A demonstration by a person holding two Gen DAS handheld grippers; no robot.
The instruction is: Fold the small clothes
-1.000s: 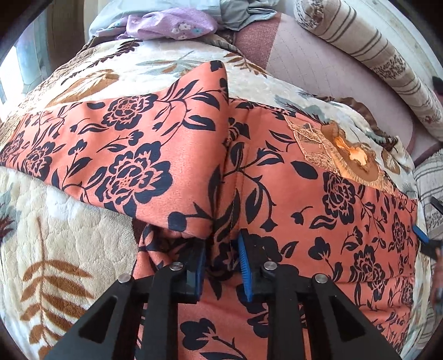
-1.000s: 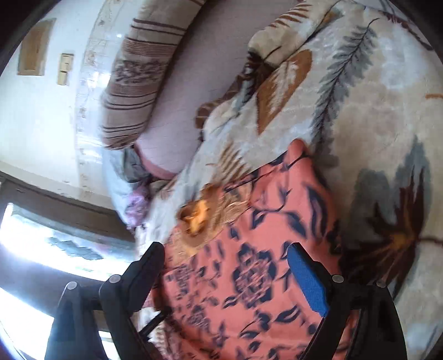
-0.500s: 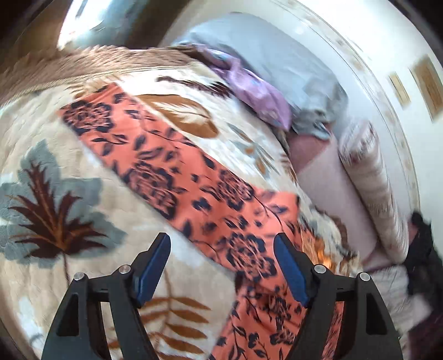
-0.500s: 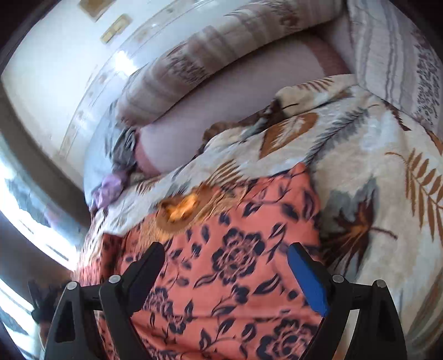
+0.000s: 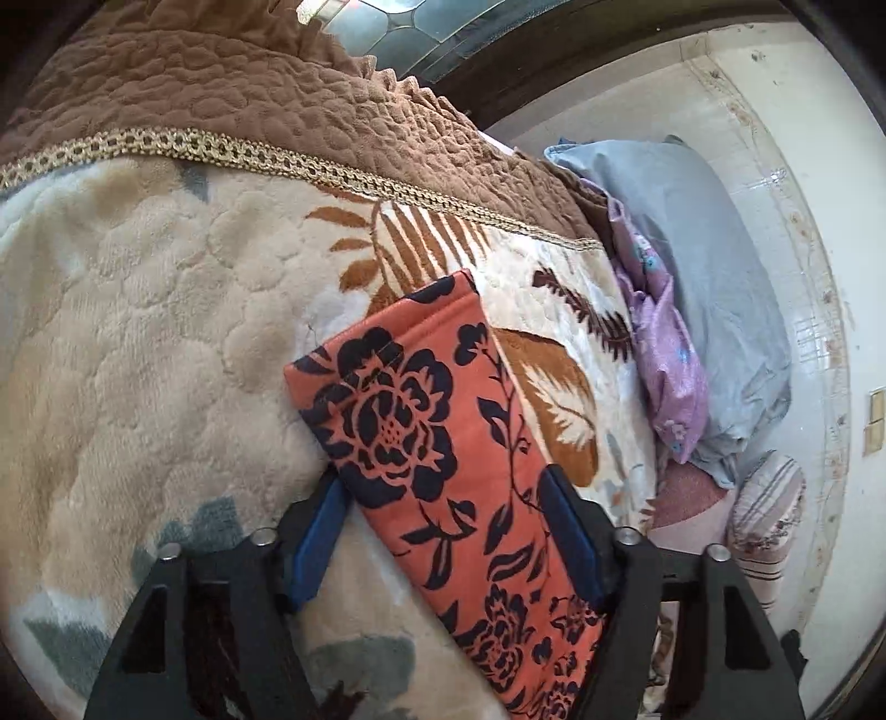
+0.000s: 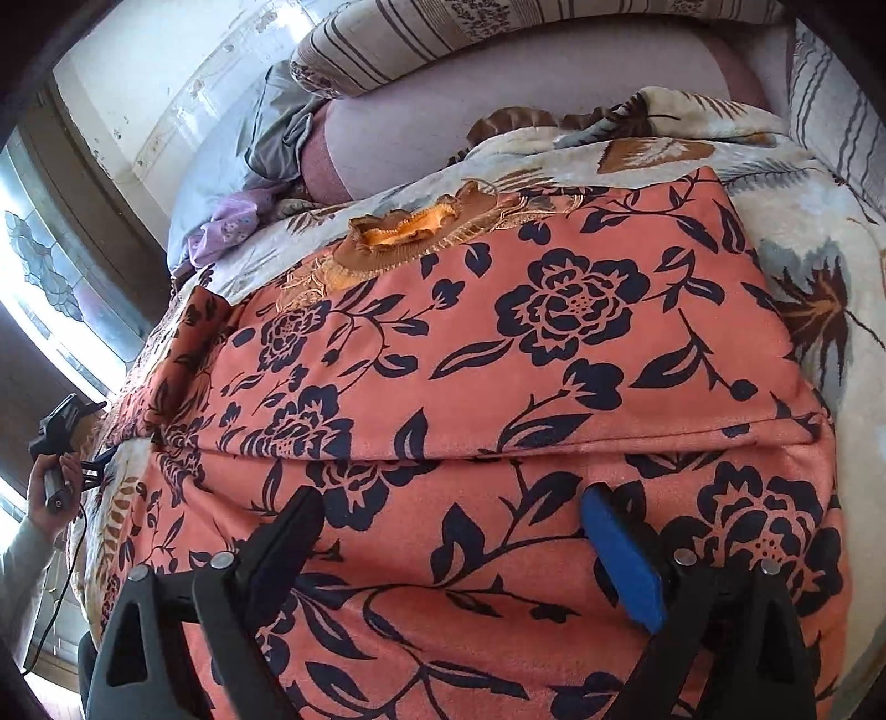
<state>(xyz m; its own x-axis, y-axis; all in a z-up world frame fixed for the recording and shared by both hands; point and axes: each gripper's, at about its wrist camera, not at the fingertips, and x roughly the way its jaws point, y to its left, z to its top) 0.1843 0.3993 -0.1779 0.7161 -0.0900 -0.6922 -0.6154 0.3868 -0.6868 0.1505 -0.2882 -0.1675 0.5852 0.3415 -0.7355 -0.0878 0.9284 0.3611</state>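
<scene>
An orange garment with dark navy flowers (image 6: 526, 343) lies spread on a cream leaf-print blanket (image 5: 138, 332). Its embroidered neckline (image 6: 410, 227) is at the far side in the right wrist view. One long sleeve (image 5: 437, 443) stretches out flat, its cuff end pointing away in the left wrist view. My left gripper (image 5: 443, 531) is open and straddles this sleeve, one finger on each side. It also shows at the far left of the right wrist view (image 6: 66, 437). My right gripper (image 6: 459, 548) is open, low over the garment's body near a fold line.
A grey pillow (image 5: 703, 288) and a purple floral cloth (image 5: 664, 360) lie at the bed's far side. A striped bolster (image 6: 470, 33) and a mauve cushion (image 6: 498, 111) line the wall. A brown quilted border (image 5: 221, 88) edges the blanket by a window.
My left gripper let go of the garment's middle, opened, and swung out to the end of the sleeve. My right gripper moved lower and closer over the garment's body, staying open.
</scene>
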